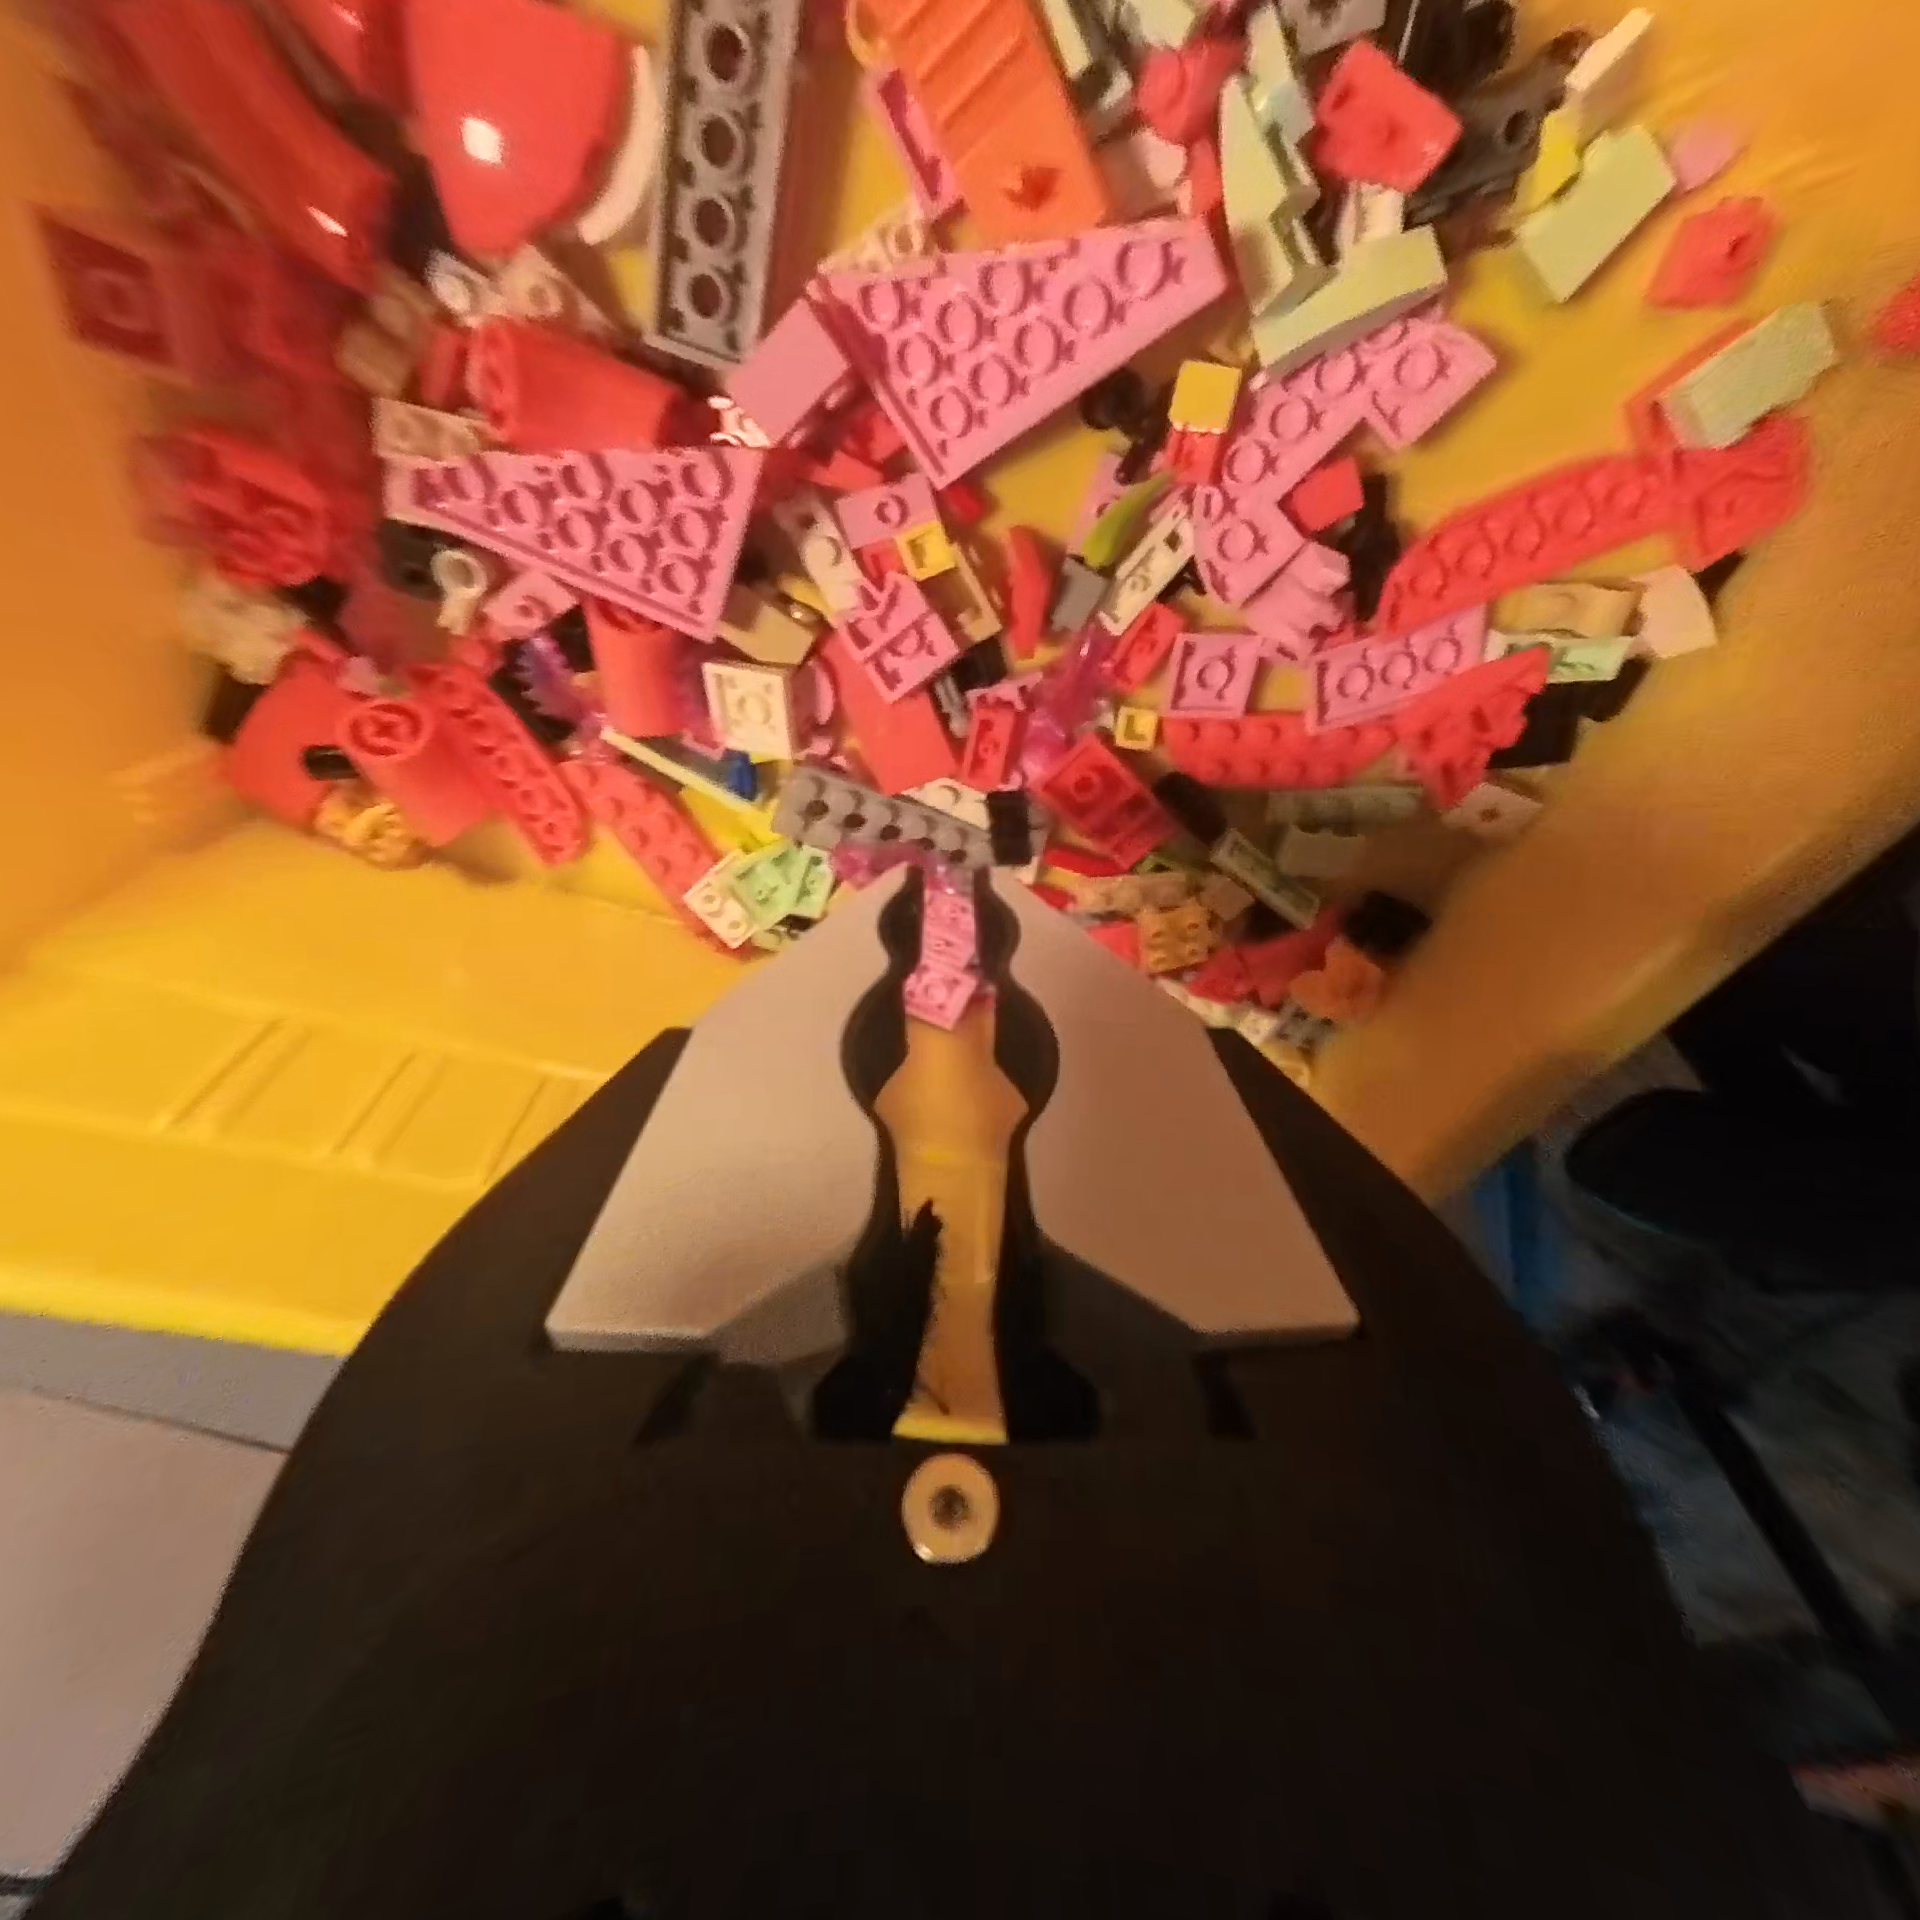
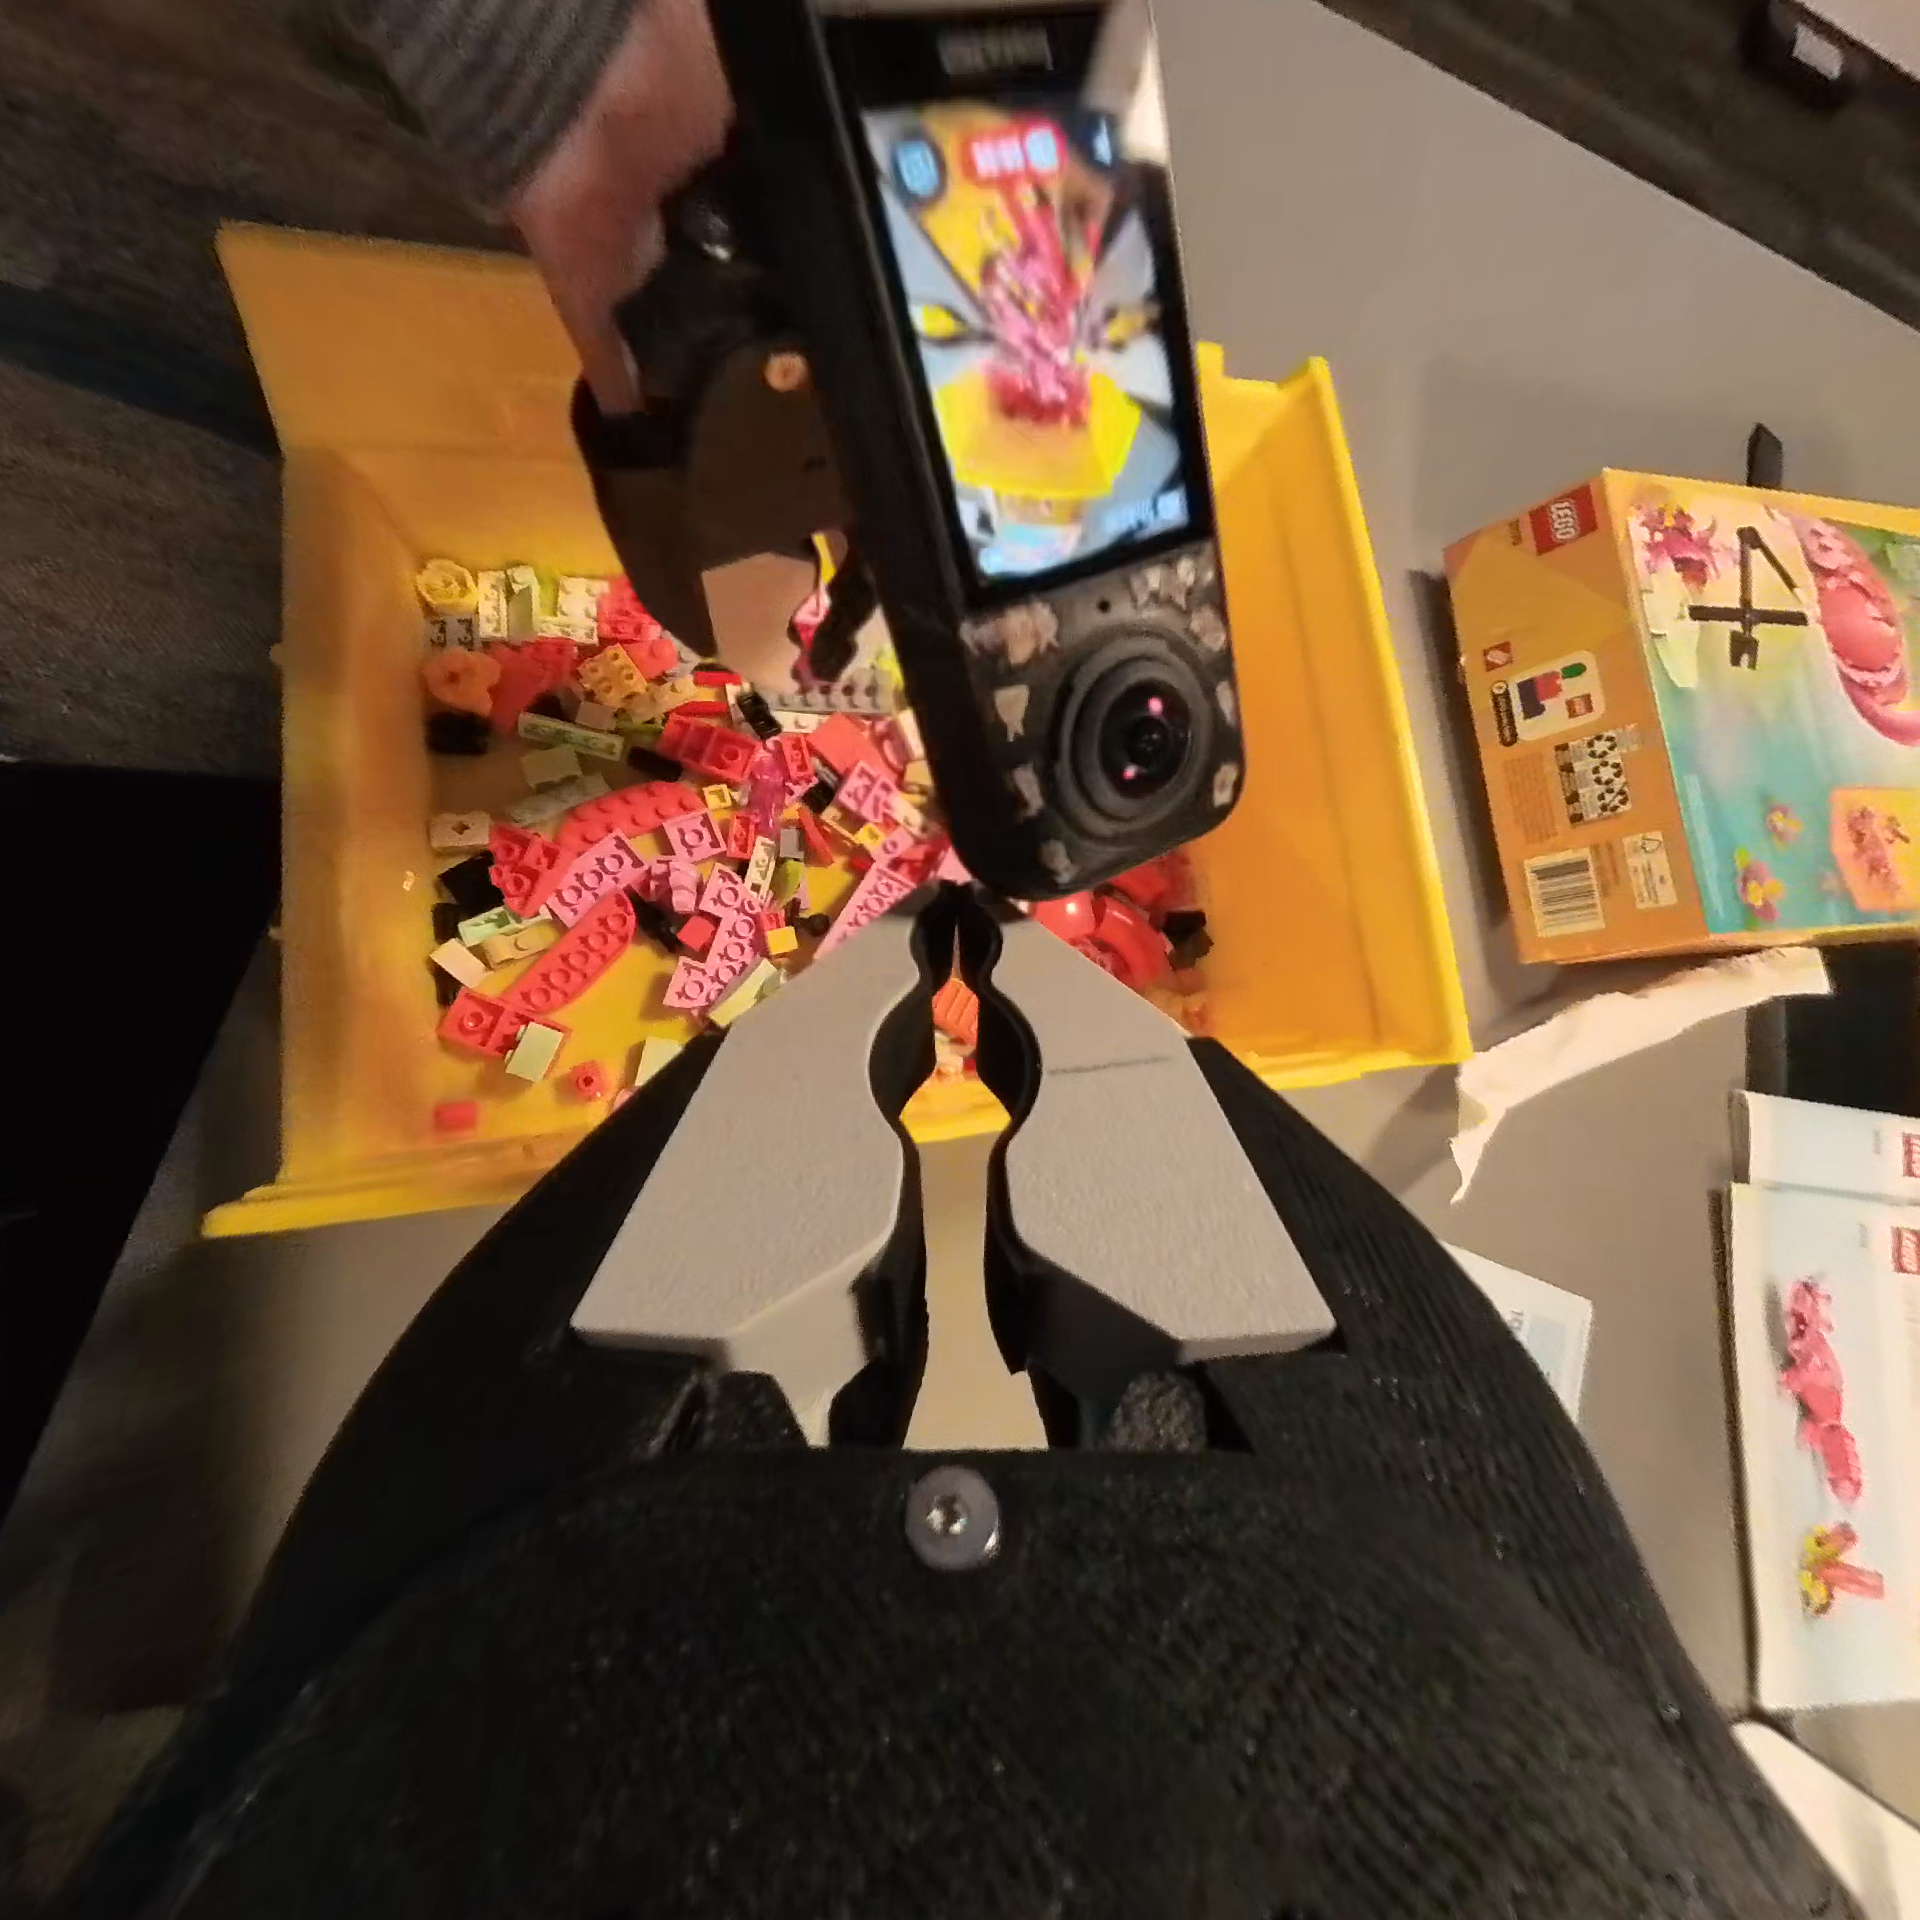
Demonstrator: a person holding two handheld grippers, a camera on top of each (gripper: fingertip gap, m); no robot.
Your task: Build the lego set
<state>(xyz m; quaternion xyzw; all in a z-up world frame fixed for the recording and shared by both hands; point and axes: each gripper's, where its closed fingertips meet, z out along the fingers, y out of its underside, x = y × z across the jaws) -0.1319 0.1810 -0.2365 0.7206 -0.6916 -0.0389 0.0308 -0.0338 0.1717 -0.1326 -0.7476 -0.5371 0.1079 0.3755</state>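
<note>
Your left tool (image 1: 951,883) is pinching a pink plate (image 1: 943,951) over the yellow bin (image 1: 312,987); right tool (image 2: 958,920) is sitting closed, bare, at 6 o'clock

From where I'm steering, this looks like a hobby or play corner in a home rather than a workshop. A yellow plastic bin (image 2: 1340,727) of loose toy building bricks (image 2: 623,894) sits on a plain grey bench (image 2: 1403,260). Beside it lie the set's printed cardboard box (image 2: 1621,748) and paper instruction booklets (image 2: 1818,1455).
</note>
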